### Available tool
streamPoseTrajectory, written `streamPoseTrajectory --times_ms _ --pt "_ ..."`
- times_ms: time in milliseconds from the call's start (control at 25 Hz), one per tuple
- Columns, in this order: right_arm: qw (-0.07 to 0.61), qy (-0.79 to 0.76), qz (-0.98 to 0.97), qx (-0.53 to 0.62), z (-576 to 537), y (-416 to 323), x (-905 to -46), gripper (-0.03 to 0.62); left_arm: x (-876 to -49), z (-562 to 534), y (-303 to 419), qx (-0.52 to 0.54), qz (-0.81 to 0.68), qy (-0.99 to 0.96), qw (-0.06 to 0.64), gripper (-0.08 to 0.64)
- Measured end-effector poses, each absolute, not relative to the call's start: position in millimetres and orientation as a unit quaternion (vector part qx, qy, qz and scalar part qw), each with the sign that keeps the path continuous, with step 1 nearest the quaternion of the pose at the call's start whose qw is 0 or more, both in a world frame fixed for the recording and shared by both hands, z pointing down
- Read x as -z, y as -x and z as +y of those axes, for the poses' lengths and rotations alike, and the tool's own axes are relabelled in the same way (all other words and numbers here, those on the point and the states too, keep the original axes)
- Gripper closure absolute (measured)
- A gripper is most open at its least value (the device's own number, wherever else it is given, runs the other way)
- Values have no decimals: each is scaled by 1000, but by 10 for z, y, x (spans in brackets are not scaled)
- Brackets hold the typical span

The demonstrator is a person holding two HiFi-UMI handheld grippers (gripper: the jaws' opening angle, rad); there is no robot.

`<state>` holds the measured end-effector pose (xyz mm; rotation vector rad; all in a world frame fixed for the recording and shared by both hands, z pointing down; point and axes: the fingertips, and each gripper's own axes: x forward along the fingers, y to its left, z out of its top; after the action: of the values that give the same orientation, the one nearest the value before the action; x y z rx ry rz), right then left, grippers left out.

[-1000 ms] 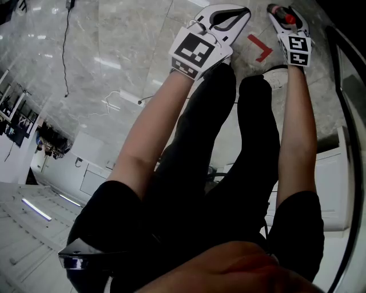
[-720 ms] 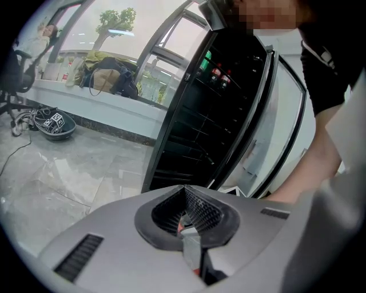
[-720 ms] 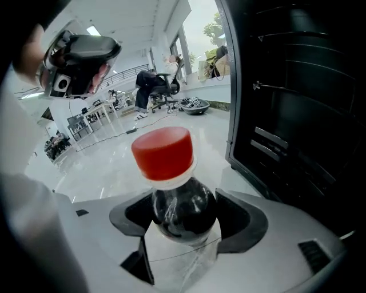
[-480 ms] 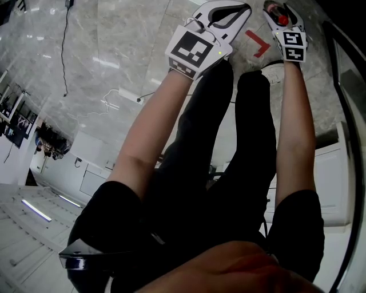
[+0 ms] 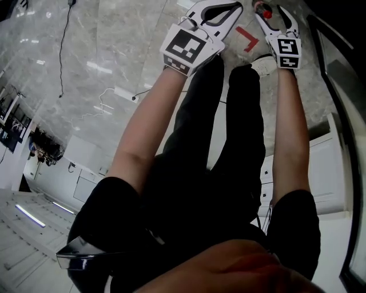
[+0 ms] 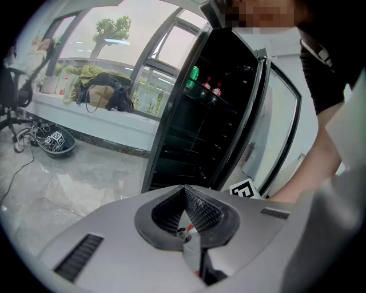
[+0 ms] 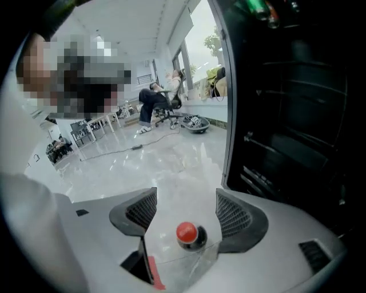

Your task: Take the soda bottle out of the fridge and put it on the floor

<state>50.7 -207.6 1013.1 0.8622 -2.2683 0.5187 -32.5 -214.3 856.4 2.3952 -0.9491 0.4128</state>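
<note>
The soda bottle (image 7: 187, 233), clear with a red cap, stands between the jaws of my right gripper (image 7: 186, 209), which is shut on its body low down; the pads stay apart from the cap. In the head view the red cap (image 5: 266, 12) shows between that gripper's fingers (image 5: 284, 17), close over the grey floor. My left gripper (image 5: 220, 12) hangs beside it to the left, shut and empty, and in its own view its tips (image 6: 184, 194) meet. The black fridge (image 6: 200, 126) stands open, with cans and bottles (image 6: 205, 87) on its top shelf.
The person bends far over, black-trousered legs (image 5: 229, 131) and a shoe (image 5: 264, 64) just below the grippers. A red tape corner (image 5: 247, 39) marks the floor. The fridge door (image 6: 277, 131) is swung open. Cables (image 5: 63, 51) and a bag (image 6: 54, 142) lie further off.
Both grippers have shifted up and left in the head view, the right one with the bottle still in it. The left gripper stays shut.
</note>
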Motion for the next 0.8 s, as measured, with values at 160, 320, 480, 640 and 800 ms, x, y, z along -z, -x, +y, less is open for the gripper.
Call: streamPoseTrajectory --times_ms 160,320,480,640,800 --pt "256 -345 -878 -210 -1960 -476 -9030 273 -7924 -2045 308 -152 -357 -885 259 559" --pt "183 -345 -900 -195 -1980 -507 -7760 365 -7127 -2138 179 -130 -344 -899 236 560" --pt "128 -324 -918 -187 -1817 -557 -6449 552 -6173 -2025 52 -119 -328 -913 214 560" --pt "131 -333 -921 -154 -1660 -602 -5411 578 -5278 -1811 -1 -113 -314 -922 197 559" --pt "104 -336 -924 -151 -1504 -563 -4412 578 -4444 -1570 -38 -114 -291 -930 192 560"
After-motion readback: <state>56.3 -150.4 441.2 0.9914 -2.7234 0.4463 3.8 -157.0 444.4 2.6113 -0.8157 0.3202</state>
